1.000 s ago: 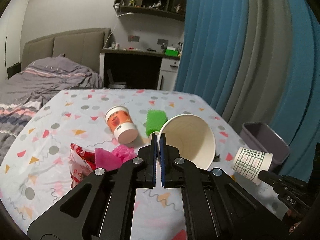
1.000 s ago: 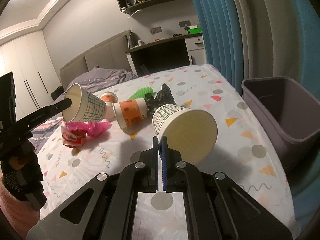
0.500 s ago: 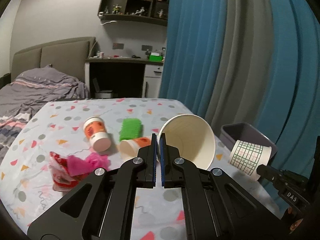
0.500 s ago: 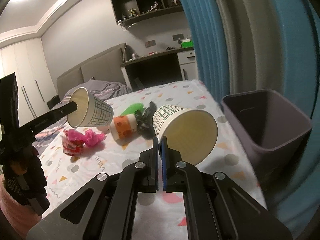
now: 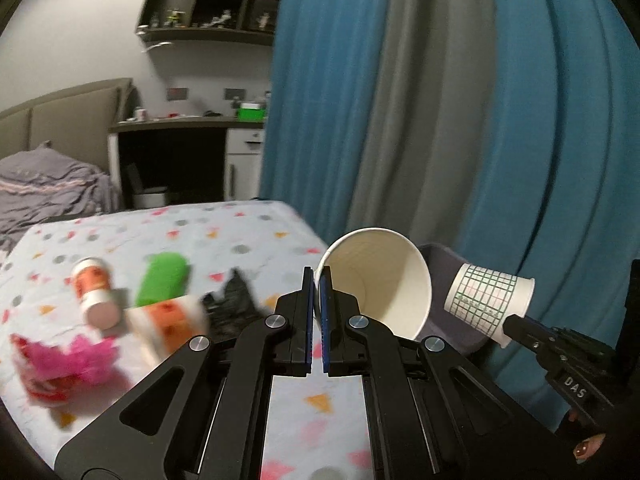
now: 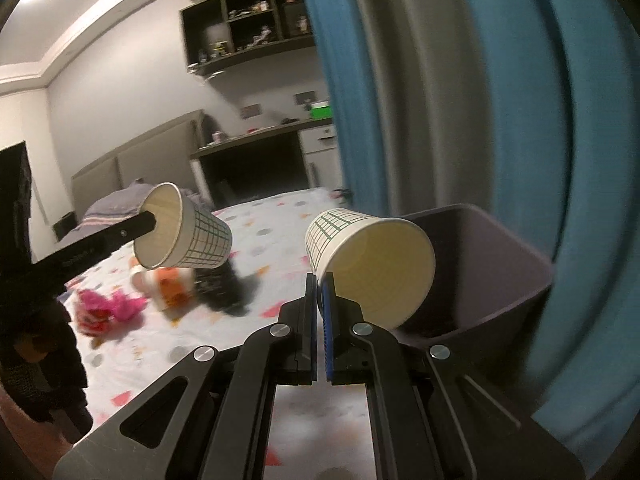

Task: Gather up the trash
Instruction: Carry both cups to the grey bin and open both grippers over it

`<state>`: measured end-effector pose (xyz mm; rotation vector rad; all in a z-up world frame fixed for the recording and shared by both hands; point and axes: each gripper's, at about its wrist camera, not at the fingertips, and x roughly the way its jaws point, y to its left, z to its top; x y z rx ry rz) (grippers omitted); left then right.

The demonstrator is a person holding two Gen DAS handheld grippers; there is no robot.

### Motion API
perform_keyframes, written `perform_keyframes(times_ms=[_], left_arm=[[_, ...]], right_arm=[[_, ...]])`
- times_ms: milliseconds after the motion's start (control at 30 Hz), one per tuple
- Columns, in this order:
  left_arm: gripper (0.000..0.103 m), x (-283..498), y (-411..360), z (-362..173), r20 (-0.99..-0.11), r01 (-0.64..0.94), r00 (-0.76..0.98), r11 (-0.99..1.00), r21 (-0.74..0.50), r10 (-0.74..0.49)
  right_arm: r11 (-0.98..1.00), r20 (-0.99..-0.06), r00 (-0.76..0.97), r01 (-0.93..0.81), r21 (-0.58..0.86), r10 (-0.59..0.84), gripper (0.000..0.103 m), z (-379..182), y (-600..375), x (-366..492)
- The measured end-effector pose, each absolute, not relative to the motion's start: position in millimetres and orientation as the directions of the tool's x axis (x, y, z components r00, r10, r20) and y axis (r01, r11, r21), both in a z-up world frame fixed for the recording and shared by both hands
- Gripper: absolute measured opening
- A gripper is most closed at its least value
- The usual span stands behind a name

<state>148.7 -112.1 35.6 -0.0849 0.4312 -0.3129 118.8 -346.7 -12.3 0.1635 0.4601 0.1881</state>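
Note:
My left gripper [image 5: 317, 278] is shut on the rim of a white paper cup [image 5: 384, 280] with a green grid print, held sideways above the table's right edge. My right gripper [image 6: 319, 282] is shut on the rim of a second grid-print cup [image 6: 372, 264], which hangs just left of the grey bin [image 6: 492, 264]. From the left wrist view the right gripper's cup [image 5: 486, 298] shows in front of the bin [image 5: 452, 312]. From the right wrist view the left gripper's cup [image 6: 184, 238] hangs over the table.
On the patterned tablecloth [image 5: 248, 236] lie two orange-printed cups [image 5: 94, 294] [image 5: 172, 320], a green sponge [image 5: 164, 278], a black crumpled bag [image 5: 232, 304] and a pink and red wrapper [image 5: 68, 364]. Blue and grey curtains [image 5: 440, 100] hang behind the bin. A bed and desk stand beyond.
Both grippers have swung right toward the bin, each still holding its cup. The bin has grown larger in the right wrist view and the table trash has slid left.

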Motion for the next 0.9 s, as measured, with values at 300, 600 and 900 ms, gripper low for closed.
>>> perform_keyframes(times_ms=[300, 600, 900], left_arm=[[0.002, 196.9, -194.0, 22.7, -0.422, 0.409, 0.788, 0.894, -0.185, -0.448], [0.002, 247.3, -250.3, -8.4, -0.492, 0.459, 0.708, 0.86, -0.224, -0.506], [0.002, 269.3, -271.6, -35.0, -0.54, 0.469, 0.66, 0.848, -0.246, -0.522]], right_arm=[[0.988, -0.469, 0.879, -0.012, 0.156, 0.084, 0.004, -29.9, -397.3, 147.5], [0.991, -0.527, 0.848, 0.016, 0.131, 0.056, 0.004, -51.9, -416.5, 175.4], [0.993, -0.566, 0.823, 0.011, 0.116, 0.057, 0.004, -66.4, -422.6, 187.1]])
